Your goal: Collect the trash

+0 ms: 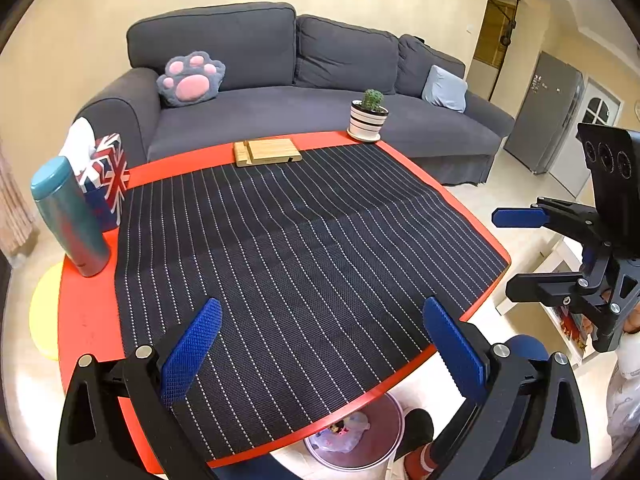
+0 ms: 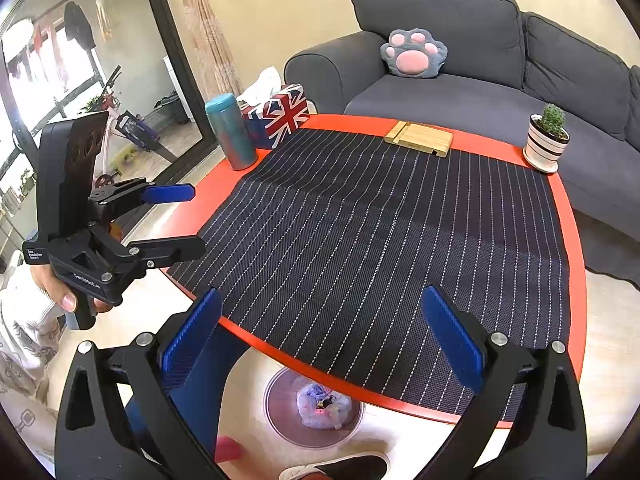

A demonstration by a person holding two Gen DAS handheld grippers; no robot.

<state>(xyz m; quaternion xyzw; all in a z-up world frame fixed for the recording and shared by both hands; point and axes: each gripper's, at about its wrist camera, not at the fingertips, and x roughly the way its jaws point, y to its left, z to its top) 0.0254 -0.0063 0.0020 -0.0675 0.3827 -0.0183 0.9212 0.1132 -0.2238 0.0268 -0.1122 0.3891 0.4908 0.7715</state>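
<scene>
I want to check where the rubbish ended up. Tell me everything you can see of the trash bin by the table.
The trash bin is round, with translucent, purplish-looking walls and a pale rim, seemingly plastic. It stands upright on the light floor, partly tucked under the near edge of the red table, which hides part of it in both views. Inside lies a crumpled whitish plastic bag with small dark and pink scraps in it. Neither gripper touches the bin. A dark shoe stands close beside it; contact is unclear.

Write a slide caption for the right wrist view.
Open right tool above striped mat; left tool alongside; trash in bin below.
</scene>
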